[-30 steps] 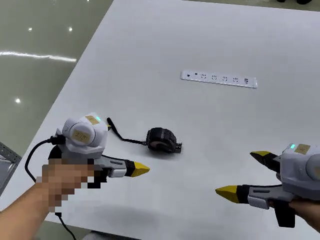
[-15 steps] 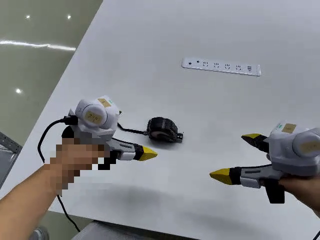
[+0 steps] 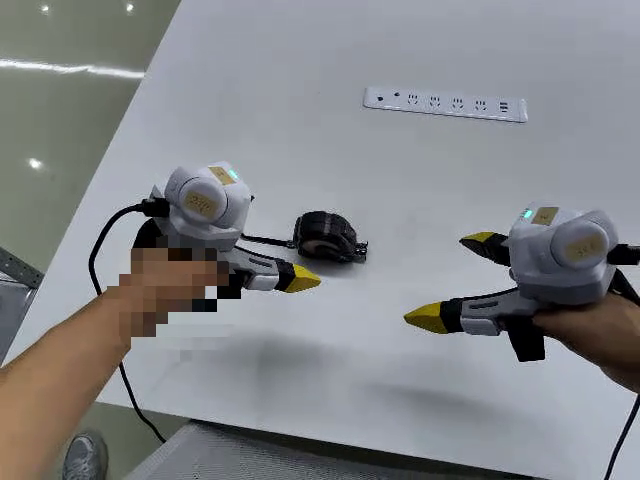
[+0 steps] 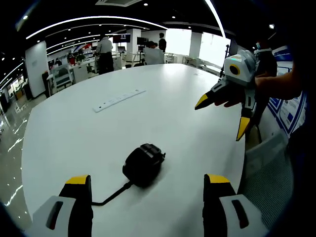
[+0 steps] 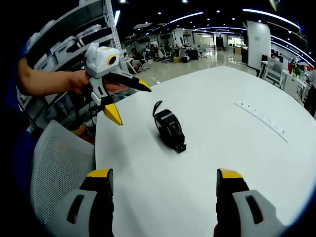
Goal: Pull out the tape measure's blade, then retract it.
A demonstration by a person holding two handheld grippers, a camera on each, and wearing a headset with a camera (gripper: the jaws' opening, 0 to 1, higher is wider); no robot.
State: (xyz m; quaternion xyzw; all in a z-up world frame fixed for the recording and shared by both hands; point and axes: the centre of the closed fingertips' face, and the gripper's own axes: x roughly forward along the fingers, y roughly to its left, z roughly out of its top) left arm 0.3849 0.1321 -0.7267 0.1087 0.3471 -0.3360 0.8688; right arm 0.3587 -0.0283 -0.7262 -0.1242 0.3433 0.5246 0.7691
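Tape measure (image 3: 325,236) lying free on the white table (image 3: 400,60), between two spread grippers.
Its black case rests near the table's edge, with the wrist strap (image 3: 265,241) trailing toward the left gripper (image 5: 131,103), whose jaws stand wide apart just beside it, holding nothing. The right gripper (image 3: 447,279) hovers well apart, jaws likewise spread and empty. A white power strip (image 3: 445,103) lies farther back.

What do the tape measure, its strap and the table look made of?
Tape measure: black case, dull with no glare, so probably matte plastic or rubber.
Strap: thin, black and lying in a limp curve; cord or webbing, can't tell which.
Table: white and smooth with a faint sheen, likely laminate.
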